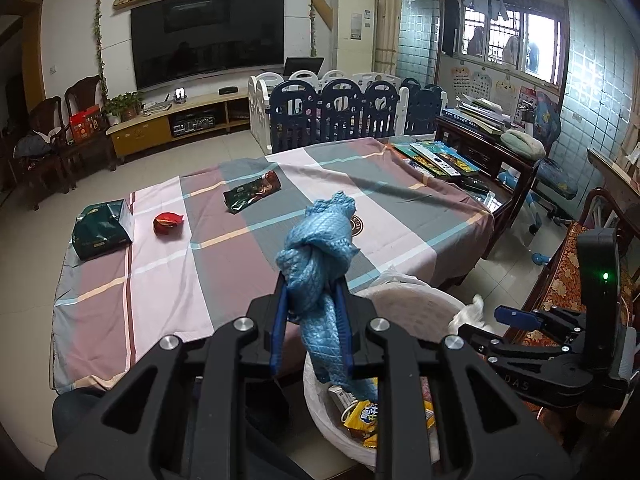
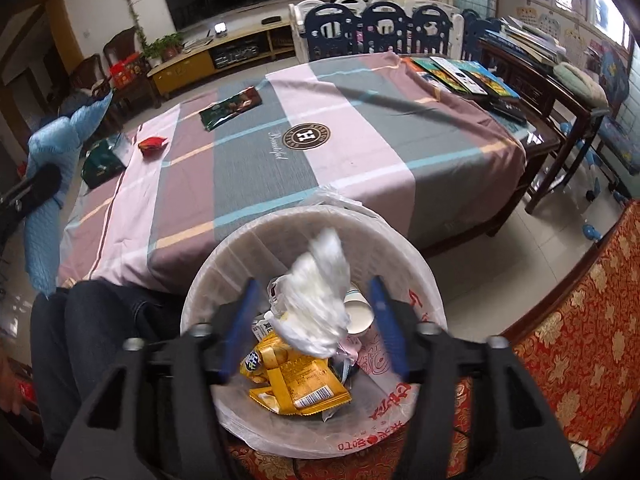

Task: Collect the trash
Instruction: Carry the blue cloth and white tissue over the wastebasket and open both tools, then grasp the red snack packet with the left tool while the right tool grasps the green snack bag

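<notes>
The left claw (image 1: 312,300) was clenched on a knotted blue plastic bag (image 1: 316,256), held beside the lined trash bin (image 2: 404,248); the right claw (image 2: 312,320) hung released above the bin, white crumpled plastic (image 2: 320,304) blurred between its fingers; yellow snack wrappers (image 2: 296,384) already lay inside; a red packet (image 1: 168,224), a dark green wrapper (image 1: 252,194) and a green bag (image 1: 100,230) remained on the surface (image 1: 400,216).

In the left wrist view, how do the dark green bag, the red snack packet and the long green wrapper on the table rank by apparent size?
1. dark green bag, clearly largest.
2. long green wrapper, though it lies farther from the camera, so its true size is unsure.
3. red snack packet, smallest.
</notes>
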A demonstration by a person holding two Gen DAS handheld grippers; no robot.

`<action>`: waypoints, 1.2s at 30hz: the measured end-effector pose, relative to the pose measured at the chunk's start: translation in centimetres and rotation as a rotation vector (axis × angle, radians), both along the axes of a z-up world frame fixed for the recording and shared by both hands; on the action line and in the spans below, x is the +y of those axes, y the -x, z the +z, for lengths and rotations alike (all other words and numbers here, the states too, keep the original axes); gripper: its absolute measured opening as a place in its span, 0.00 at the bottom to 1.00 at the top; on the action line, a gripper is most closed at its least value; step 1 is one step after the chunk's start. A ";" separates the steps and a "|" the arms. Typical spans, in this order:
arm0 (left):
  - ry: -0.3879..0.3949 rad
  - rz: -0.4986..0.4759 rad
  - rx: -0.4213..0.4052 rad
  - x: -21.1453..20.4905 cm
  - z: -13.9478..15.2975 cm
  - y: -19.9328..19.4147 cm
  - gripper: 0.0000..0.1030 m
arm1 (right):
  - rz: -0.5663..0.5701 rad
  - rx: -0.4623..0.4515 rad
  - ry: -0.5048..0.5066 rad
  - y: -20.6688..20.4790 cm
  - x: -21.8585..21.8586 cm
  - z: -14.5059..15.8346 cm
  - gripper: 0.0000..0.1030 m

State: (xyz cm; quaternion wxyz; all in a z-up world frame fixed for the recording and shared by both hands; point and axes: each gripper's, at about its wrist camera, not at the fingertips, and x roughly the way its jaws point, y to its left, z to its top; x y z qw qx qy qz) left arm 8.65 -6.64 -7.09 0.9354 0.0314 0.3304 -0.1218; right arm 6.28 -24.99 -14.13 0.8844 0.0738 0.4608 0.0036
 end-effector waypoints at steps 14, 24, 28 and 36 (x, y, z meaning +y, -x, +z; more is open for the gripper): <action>0.099 -0.405 0.325 -5.5 -7.3 -2.0 0.50 | -0.236 -0.118 -0.148 1.1 -6.6 2.8 0.74; 0.118 -0.215 0.325 -0.7 -9.5 -6.3 0.87 | -0.238 -0.034 -0.145 -1.3 -5.8 -0.6 0.77; 0.114 0.003 0.336 5.6 -10.9 -12.2 0.87 | -0.214 0.022 -0.147 -3.3 -4.2 -2.7 0.77; 0.133 0.395 0.313 19.1 -11.8 -28.6 0.87 | -0.196 0.072 -0.158 -7.4 -2.5 -4.7 0.77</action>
